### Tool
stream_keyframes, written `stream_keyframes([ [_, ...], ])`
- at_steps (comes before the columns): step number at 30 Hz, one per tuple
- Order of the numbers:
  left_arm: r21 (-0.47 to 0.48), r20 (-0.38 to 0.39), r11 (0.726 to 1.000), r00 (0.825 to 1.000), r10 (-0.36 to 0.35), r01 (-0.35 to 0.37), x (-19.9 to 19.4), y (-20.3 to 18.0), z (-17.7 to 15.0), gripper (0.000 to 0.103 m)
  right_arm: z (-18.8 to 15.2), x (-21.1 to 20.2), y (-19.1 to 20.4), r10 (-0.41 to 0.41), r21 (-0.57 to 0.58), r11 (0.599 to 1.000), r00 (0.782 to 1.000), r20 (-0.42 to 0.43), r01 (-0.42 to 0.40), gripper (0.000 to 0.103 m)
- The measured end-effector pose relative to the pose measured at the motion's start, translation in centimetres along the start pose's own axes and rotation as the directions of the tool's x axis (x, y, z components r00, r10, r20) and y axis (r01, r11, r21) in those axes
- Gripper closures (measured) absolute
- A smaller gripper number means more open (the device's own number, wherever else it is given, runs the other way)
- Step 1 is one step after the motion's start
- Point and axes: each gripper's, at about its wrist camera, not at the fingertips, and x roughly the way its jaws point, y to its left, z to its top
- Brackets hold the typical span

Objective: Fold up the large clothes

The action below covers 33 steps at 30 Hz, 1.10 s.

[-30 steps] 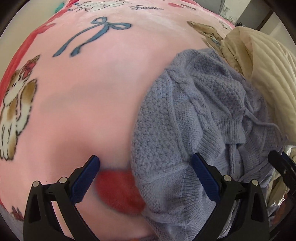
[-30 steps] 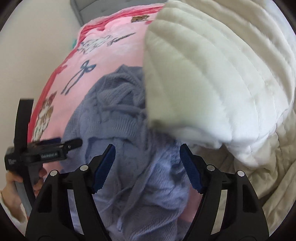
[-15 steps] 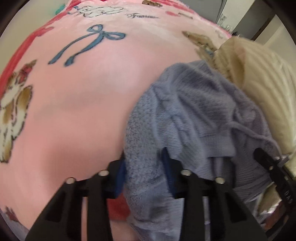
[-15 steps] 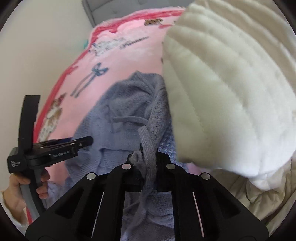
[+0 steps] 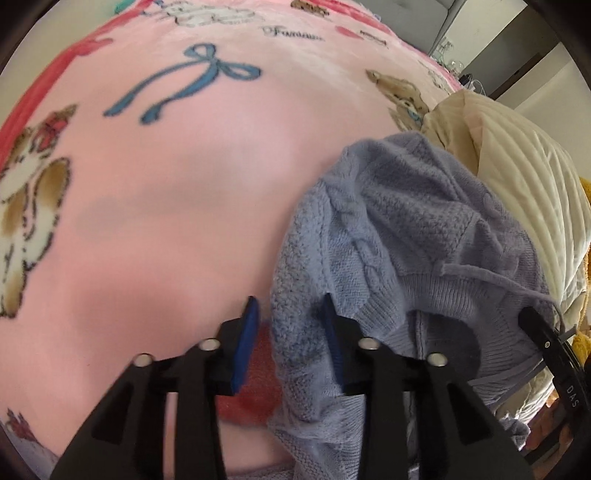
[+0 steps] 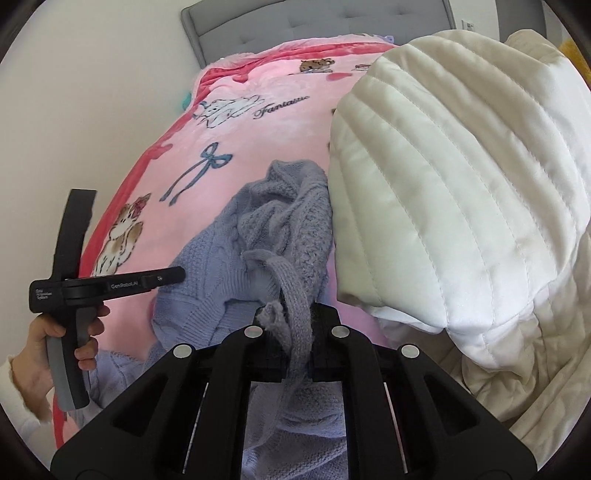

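A lavender cable-knit sweater [image 5: 399,236] lies bunched on a pink printed blanket [image 5: 184,206], beside a cream quilt. In the left wrist view my left gripper [image 5: 290,317] straddles the sweater's left edge. Its jaws are opening: the right pad touches the knit, and a gap shows at the left pad [image 5: 245,343]. In the right wrist view my right gripper [image 6: 295,317] is shut on a knitted strip of the sweater [image 6: 221,258], which rises from the heap over its jaws. A hand [image 6: 40,347] holds the left gripper's handle at the lower left.
A thick cream quilted duvet [image 6: 461,192] is heaped against the sweater's right side. A grey padded headboard [image 6: 314,26] and a white wall stand at the far end. The pink blanket [image 6: 258,140] lies flat to the left of the sweater.
Both grippers closed onto the sweater from wide open. The left one has since widened a little. Both hands have risen slightly and the sweater's near edge has lifted.
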Motion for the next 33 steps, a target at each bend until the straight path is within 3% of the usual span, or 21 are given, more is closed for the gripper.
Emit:
stream_keyframes([
  [2,-0.017,-0.014,1.000,1.000,0.004,-0.004,0.6,0.5,0.3,0.038,-0.1,0.2,0.0,0.004,0.005,1.000,1.000,-0.004,-0.004,0.096],
  [5,-0.050,-0.026,0.998,0.999,0.027,-0.028,0.7,1.2,0.3,0.022,-0.2,0.6,0.1,0.010,0.006,1.000,1.000,-0.011,-0.010,0.096],
  [10,-0.097,-0.119,0.995,0.993,0.003,-0.014,1.8,2.4,1.5,0.019,0.1,1.1,0.2,0.006,0.002,1.000,1.000,-0.027,-0.006,0.096],
  [16,-0.043,-0.168,0.996,0.983,0.067,-0.075,3.0,0.1,2.1,0.018,-0.1,1.7,0.5,0.006,-0.004,1.000,1.000,-0.025,-0.006,0.096],
  [19,-0.003,-0.145,0.993,0.982,0.120,-0.122,3.0,-1.0,1.6,0.037,-0.3,1.9,0.8,0.003,-0.014,1.000,1.000,-0.025,-0.004,0.096],
  [20,0.011,-0.135,0.992,0.983,0.123,-0.123,2.9,-1.1,1.5,0.048,-0.3,2.0,0.7,0.000,-0.017,1.000,1.000,-0.026,0.000,0.096],
  [21,0.011,-0.124,0.994,0.986,0.113,-0.112,2.7,-1.1,1.4,0.053,-0.4,2.1,0.7,0.001,-0.017,1.000,1.000,-0.031,-0.001,0.096],
  [23,-0.014,-0.120,0.998,0.991,0.053,-0.055,2.3,-0.8,1.3,0.078,-0.4,2.2,0.5,-0.001,-0.008,1.000,0.999,-0.040,0.001,0.096],
  [26,-0.025,-0.129,1.000,0.992,0.014,-0.018,2.2,-0.9,1.3,0.094,-0.3,2.2,0.2,-0.002,0.005,1.000,0.999,-0.040,0.002,0.096],
  [29,-0.060,-0.131,0.997,0.990,-0.057,0.049,2.3,-0.9,1.4,0.097,-0.2,2.1,0.1,0.002,0.014,1.000,0.999,-0.038,-0.001,0.096],
  [33,-0.028,-0.046,0.994,0.994,-0.102,0.101,-0.2,-1.0,0.2,0.097,-0.2,0.3,0.7,0.037,-0.019,0.999,0.999,0.002,-0.037,0.096],
])
